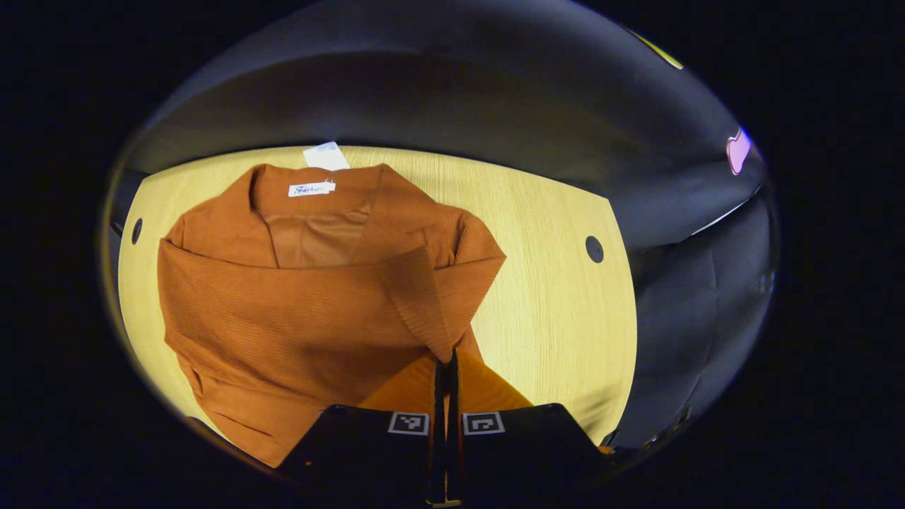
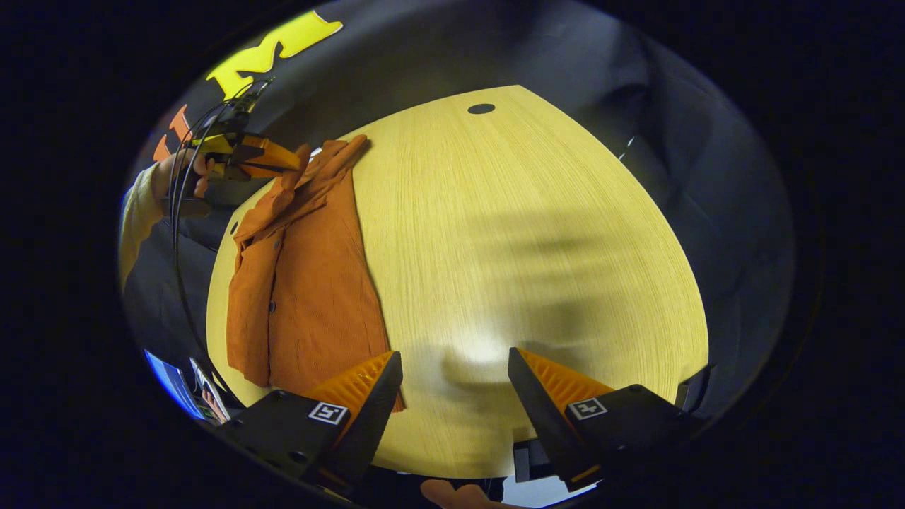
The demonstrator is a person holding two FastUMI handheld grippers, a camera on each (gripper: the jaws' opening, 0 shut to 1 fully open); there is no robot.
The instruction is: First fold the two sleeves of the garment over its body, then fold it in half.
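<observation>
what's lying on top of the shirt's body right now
A sleeve folded across the shirt, its cuff pinched in the left claw. The shirt front beneath the sleeve is covered. The wooden table lies below.

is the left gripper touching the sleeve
Touching. In the left gripper view the left gripper has its fingers closed on the sleeve, which rises taut from them.

Bare table (image 2: 537, 233) lies open beside the garment (image 2: 304, 283).

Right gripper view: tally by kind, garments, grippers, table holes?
Garments: 1, the orange garment
Grippers: 2, the right gripper and the left gripper
Table holes: 2, far hole and edge hole
Total: 5
</observation>
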